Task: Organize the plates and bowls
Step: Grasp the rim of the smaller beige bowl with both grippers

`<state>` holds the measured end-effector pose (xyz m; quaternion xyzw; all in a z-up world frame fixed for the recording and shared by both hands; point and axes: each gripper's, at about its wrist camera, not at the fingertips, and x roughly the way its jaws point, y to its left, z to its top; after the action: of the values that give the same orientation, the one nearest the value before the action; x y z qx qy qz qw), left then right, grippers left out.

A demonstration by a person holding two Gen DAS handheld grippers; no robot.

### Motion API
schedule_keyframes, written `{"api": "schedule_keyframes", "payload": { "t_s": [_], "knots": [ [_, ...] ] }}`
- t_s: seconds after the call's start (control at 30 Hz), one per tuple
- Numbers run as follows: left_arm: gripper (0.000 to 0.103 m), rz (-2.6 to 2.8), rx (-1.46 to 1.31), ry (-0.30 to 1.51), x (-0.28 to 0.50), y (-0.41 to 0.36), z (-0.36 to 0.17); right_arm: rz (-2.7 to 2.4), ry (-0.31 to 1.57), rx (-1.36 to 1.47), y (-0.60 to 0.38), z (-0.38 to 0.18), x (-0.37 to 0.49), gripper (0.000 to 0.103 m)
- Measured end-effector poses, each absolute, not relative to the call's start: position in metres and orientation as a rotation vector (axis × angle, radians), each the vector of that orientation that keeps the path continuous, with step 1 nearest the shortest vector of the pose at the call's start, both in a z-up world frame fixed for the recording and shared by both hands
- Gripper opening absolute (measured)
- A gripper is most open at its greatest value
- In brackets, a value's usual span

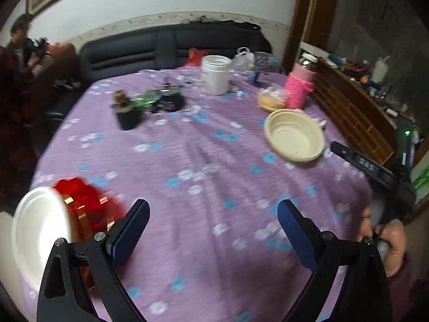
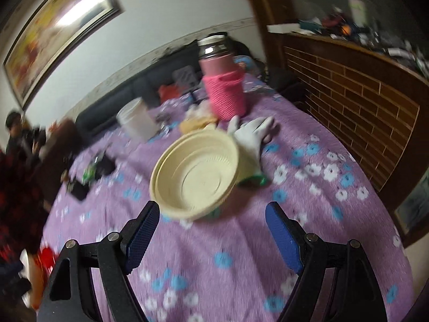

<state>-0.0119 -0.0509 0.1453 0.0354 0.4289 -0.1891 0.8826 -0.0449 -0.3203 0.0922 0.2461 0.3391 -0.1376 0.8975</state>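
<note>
- The counter [image 1: 193, 161] fills both of your views under a purple cloth with blue and white flowers; it carries everything below.
- A dark sofa [image 1: 166, 43] runs behind the counter, and a person [image 1: 18, 40] sits at its left end; both views catch them, blurred.
- Only your right wrist view shows the framed painting [image 2: 59, 26] in full and the brick-patterned wooden cabinet [image 2: 354, 107] at the right edge.
- The cream bowl [image 2: 195, 171] is the task's thing: it sits open side up on the right part of the counter, just ahead of your right gripper [image 2: 211, 233]. Your left view shows the same bowl [image 1: 295, 136] well to the right of your left gripper [image 1: 211, 230].
- The white plate [image 1: 40, 230] appears clearly only in your left view, at the near left edge, overlapping a red container [image 1: 80, 201] with gold bands.
- The pink knit-sleeved flask [image 2: 225, 91] stands upright behind the bowl; a white tub [image 1: 215, 75] stands further left.
- Only the right view shows a white glove [image 2: 252, 136] lying just behind the bowl, seemingly touching it.
- Your left jaws stand wide with nothing between them, above bare cloth.
- Your right jaws also stand wide and empty; the left view shows your right hand [image 1: 388, 244] gripping that tool's handle.
</note>
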Motion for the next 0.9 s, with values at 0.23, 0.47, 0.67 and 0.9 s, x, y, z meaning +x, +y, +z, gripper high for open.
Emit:
{"api": "schedule_keyframes", "payload": {
  "t_s": [0.23,0.47,0.67,0.9],
  "knots": [
    [0.096,-0.429,0.139,0.922,0.041,-0.105,0.131,-0.303,0.672,0.682,-0.355,0.071,-0.009,0.078],
    [0.096,-0.445,0.022,1.076,0.108,-0.134,0.097,-0.294,0.733,0.656,-0.358,0.043,0.01,0.066],
    [0.096,-0.439,-0.027,1.127,0.149,-0.17,0.067,-0.272,0.752,0.663,-0.366,0.033,0.015,0.049],
    [0.092,-0.463,-0.093,1.194,0.179,-0.202,0.038,-0.256,0.774,0.649,-0.362,0.026,0.022,0.042]
  ]
}}
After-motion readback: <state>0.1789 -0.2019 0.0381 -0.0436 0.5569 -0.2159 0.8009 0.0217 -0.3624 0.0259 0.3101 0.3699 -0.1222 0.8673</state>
